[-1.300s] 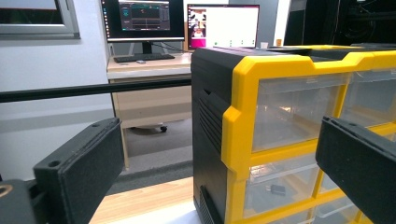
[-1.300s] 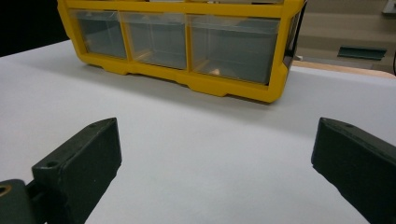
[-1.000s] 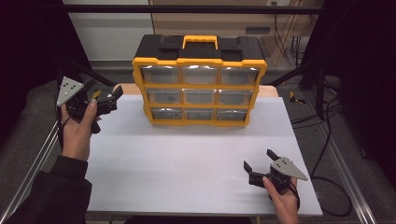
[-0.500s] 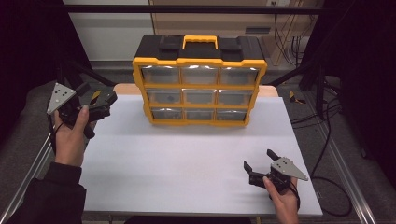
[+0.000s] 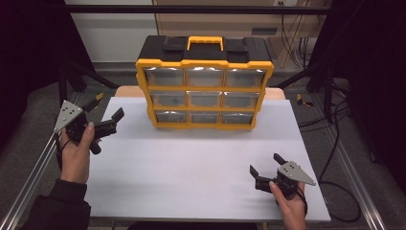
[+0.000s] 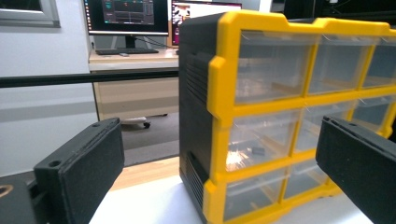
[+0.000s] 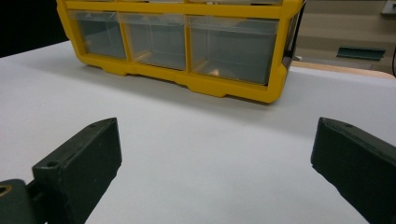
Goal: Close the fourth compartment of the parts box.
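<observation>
Fingers on my right gripper (image 5: 267, 167) stand wide apart with nothing between them, resting low on the near right corner of the white bench (image 5: 191, 163), pointed at the organizer's bottom row; this hand sits where it was a second ago. My left gripper (image 5: 103, 114) has changed: over the last second it has pulled back and down from beside the organizer's upper left corner to the bench's left edge, and now hangs apart from the box, its fingers also spread wide and empty. From its own view I look past the black side wall at the left column of clear drawers. The yellow-and-black drawer organizer (image 5: 205, 86) stands upright at the far middle of the bench, all nine drawers shut, a small dark part (image 6: 256, 150) lying in the middle-left one. I judge this retreat as lining up lower, so drawer work has not yet begun.
</observation>
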A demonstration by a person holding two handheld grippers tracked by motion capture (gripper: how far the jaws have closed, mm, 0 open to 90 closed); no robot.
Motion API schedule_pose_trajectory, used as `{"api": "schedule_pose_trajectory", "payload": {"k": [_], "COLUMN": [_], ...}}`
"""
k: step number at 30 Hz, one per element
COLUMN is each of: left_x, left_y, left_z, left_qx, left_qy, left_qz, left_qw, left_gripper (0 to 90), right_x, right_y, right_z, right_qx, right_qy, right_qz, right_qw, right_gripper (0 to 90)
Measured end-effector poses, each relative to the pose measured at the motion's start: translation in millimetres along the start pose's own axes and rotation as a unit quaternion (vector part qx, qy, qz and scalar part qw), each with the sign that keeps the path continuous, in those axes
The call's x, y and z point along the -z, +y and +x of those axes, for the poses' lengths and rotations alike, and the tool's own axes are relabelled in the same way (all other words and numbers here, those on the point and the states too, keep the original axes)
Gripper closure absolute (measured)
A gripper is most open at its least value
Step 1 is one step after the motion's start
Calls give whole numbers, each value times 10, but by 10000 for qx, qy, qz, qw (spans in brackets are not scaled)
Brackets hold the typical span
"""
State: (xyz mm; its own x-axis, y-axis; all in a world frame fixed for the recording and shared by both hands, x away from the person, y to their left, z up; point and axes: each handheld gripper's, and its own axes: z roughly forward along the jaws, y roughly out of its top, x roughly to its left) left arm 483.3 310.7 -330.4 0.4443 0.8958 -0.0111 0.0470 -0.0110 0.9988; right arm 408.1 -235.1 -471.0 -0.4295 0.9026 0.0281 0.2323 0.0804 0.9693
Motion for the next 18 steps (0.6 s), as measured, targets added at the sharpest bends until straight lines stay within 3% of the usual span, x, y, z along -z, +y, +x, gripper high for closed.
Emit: {"api": "schedule_pose_trajectory", "payload": {"k": [5,18], "left_x": [77,296], "left_y": [-122,-175], "left_z": [-41,-48], "left_qx": [17,-50], "left_qy": [1,37], "left_qz": [9,-15], "left_qw": [10000,10000], "left_gripper": [5,1], "right_x": [-1,-2], "right_y": [-3,-5], "right_z": [-2,7], "right_qx": [-5,-6], "right_qy": [-16,-15], "right_qz": [10,37], "right_qw": [10000,10000], "right_gripper": [19,20]}}
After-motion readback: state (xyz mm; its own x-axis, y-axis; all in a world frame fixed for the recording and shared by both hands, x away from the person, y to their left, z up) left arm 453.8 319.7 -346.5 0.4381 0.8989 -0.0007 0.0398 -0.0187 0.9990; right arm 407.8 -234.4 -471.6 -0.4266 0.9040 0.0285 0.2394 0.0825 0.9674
